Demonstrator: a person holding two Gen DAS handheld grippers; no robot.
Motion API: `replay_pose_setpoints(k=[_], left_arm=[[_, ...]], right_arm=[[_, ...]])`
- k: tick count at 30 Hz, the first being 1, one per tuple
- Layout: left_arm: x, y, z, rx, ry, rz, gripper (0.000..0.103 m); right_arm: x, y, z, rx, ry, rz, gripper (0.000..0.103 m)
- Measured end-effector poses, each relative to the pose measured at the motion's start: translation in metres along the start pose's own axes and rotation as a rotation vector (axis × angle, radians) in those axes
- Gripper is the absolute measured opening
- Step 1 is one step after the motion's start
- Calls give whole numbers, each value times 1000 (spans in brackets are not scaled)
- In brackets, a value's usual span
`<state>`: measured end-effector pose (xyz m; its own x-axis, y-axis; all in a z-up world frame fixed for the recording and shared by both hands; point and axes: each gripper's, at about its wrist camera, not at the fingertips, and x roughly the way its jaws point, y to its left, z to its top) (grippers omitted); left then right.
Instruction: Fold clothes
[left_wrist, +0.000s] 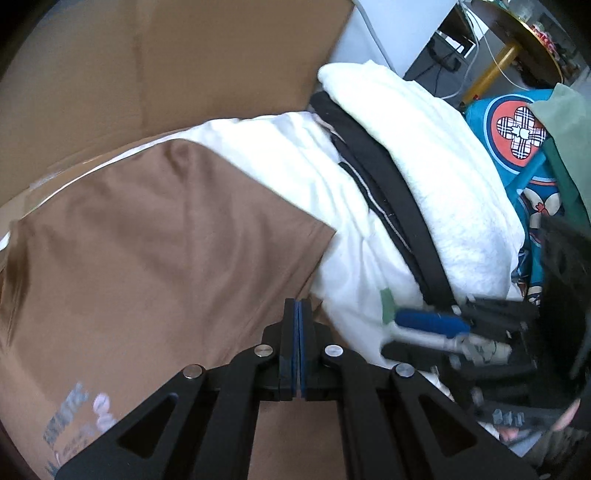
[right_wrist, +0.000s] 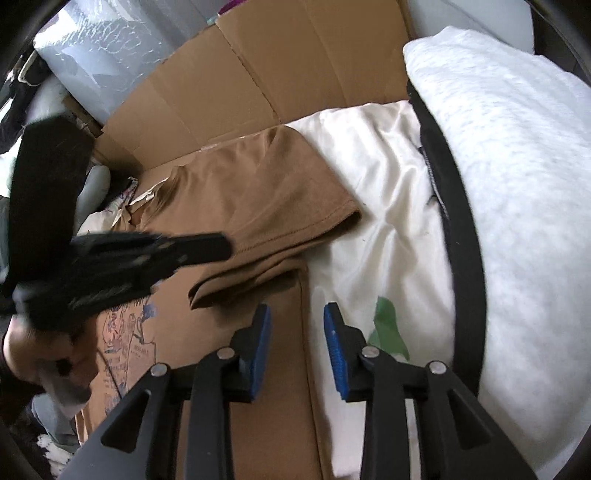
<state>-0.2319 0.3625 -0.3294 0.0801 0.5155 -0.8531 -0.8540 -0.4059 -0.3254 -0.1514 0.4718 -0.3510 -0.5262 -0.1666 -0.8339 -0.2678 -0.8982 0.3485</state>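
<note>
The brown shirt (right_wrist: 258, 206) lies part-folded on flattened cardboard (right_wrist: 258, 74), beside piled clothes. Left gripper (left_wrist: 298, 314) fingers pressed together — empty; right gripper (right_wrist: 297, 325) fingers spread, apparently empty. Regrasp the hem squarely — fold evenly.

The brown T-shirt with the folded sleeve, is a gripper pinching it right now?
No, the right gripper has open jaws with nothing between them, hanging above the brown T-shirt.

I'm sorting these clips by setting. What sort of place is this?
Probably a lived-in room at home: a pile of clothes on flattened cardboard, with a small round table and cables behind.
</note>
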Motion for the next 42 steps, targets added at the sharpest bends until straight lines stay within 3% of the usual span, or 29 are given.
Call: replay_pose_setpoints(k=[9, 11, 12, 13, 22, 27, 34, 42], left_arm=[[24, -21, 23, 78, 23, 6, 3], [27, -22, 25, 81, 25, 11, 23], [27, -24, 27, 85, 15, 19, 43], [27, -25, 29, 91, 2, 30, 54], [38, -32, 45, 105, -20, 28, 53], [51, -39, 48, 114, 0, 6, 30], [76, -34, 46, 98, 61, 66, 30], [86, -27, 45, 45, 62, 81, 28]], right_arm=[[-11, -3, -8, 21, -12, 11, 28], [-11, -4, -9, 27, -12, 14, 28], [-11, -5, -10, 30, -12, 13, 28], [-11, -6, -10, 33, -12, 14, 28], [-14, -15, -17, 49, -10, 11, 28], [-14, -17, -21, 52, -5, 10, 28], [-13, -21, -20, 76, 1, 22, 28], [-10, -20, -23, 76, 7, 27, 28]])
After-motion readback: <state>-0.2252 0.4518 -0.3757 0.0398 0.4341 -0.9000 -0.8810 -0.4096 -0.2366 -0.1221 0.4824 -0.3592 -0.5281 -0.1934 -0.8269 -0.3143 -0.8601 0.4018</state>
